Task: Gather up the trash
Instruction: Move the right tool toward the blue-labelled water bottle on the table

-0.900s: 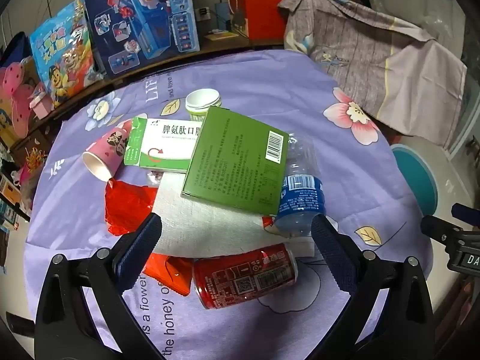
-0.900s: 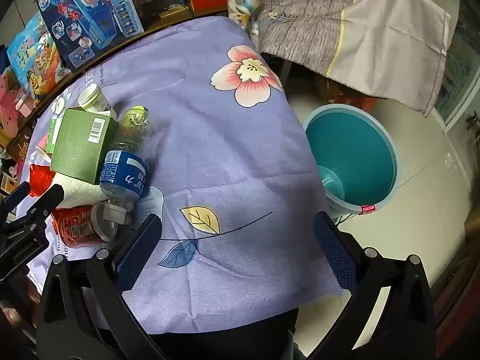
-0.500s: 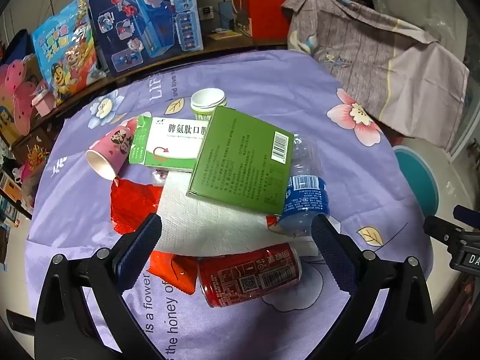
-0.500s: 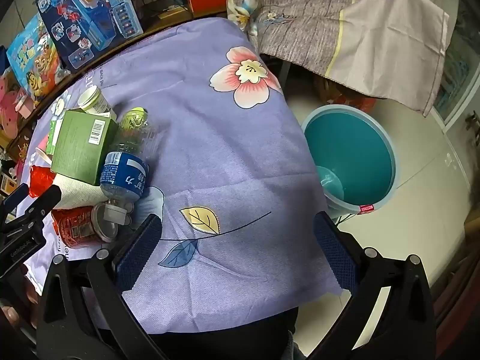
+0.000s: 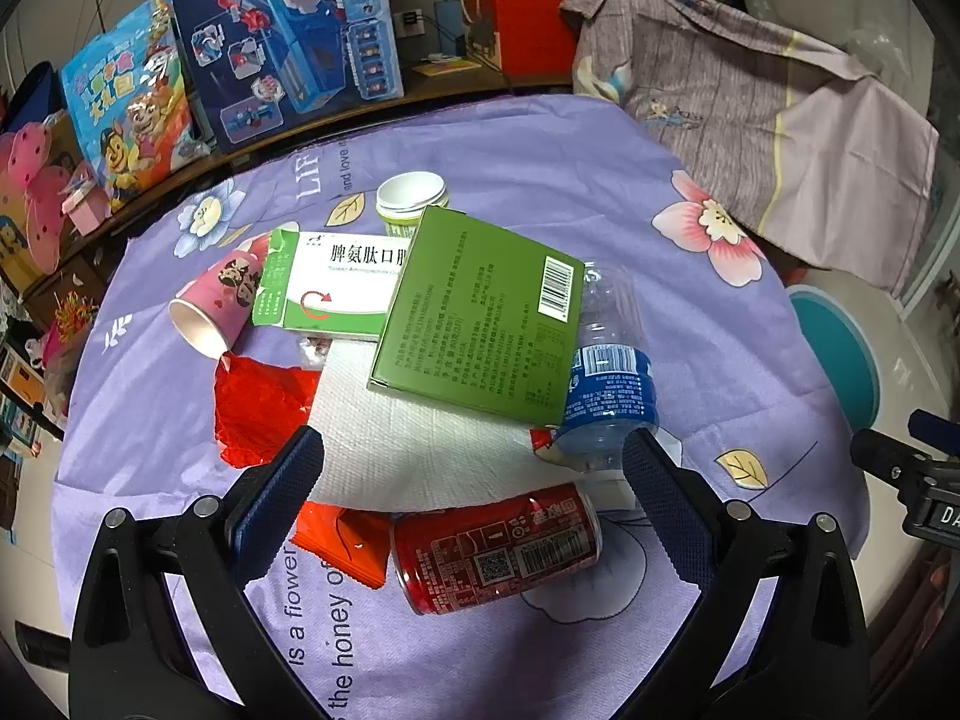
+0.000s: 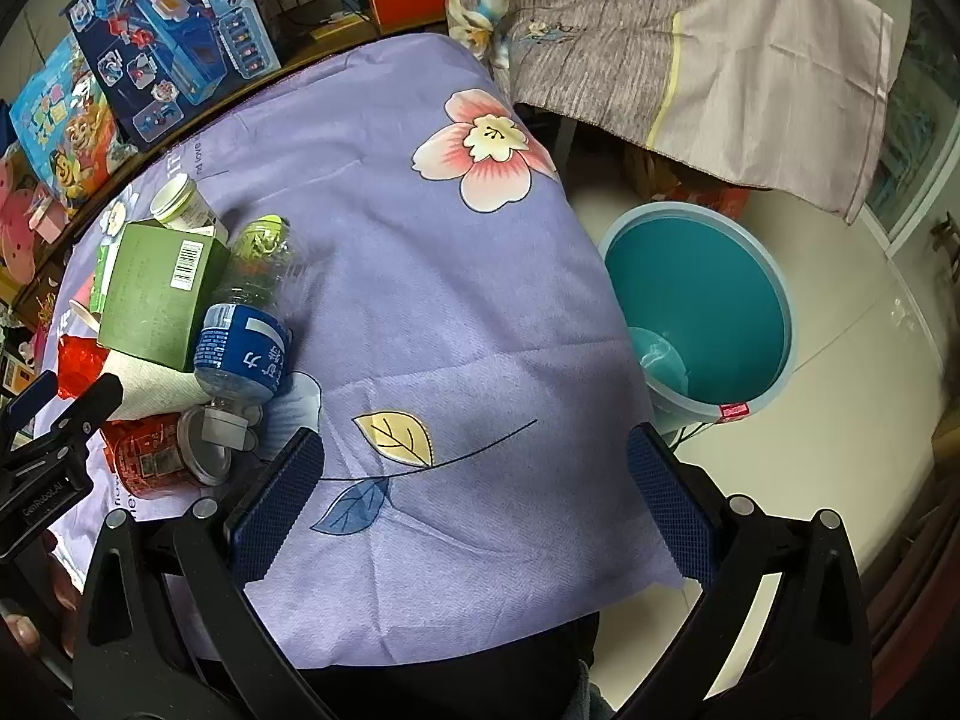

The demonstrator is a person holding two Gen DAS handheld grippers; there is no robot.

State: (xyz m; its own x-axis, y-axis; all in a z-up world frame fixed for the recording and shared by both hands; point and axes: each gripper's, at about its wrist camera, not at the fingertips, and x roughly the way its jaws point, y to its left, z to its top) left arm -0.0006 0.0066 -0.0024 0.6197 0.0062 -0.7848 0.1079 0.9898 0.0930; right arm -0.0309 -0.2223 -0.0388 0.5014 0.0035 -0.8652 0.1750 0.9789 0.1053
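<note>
A heap of trash lies on the purple flowered tablecloth (image 5: 150, 420). A red can (image 5: 498, 546) lies on its side nearest me. Behind it are a white paper towel (image 5: 420, 444), a green box (image 5: 480, 324), a clear bottle with a blue label (image 5: 606, 384), a white-and-green box (image 5: 324, 288), a pink paper cup (image 5: 216, 306), a white cup (image 5: 414, 198) and red wrappers (image 5: 258, 408). My left gripper (image 5: 474, 474) hangs open above the can and towel, holding nothing. My right gripper (image 6: 474, 480) is open over bare cloth, right of the bottle (image 6: 252, 324). A teal bin (image 6: 696, 306) stands on the floor.
Toy boxes (image 5: 282, 36) and a red box (image 5: 510, 0) stand behind the table. A grey-lilac cloth (image 6: 690, 60) drapes over furniture at the back right. The table's right edge drops to a pale floor (image 6: 840, 480) beside the bin.
The left wrist view has shifted slightly, so the trash heap sits a little lower and further right. The right gripper has barely moved. Both stay open.
</note>
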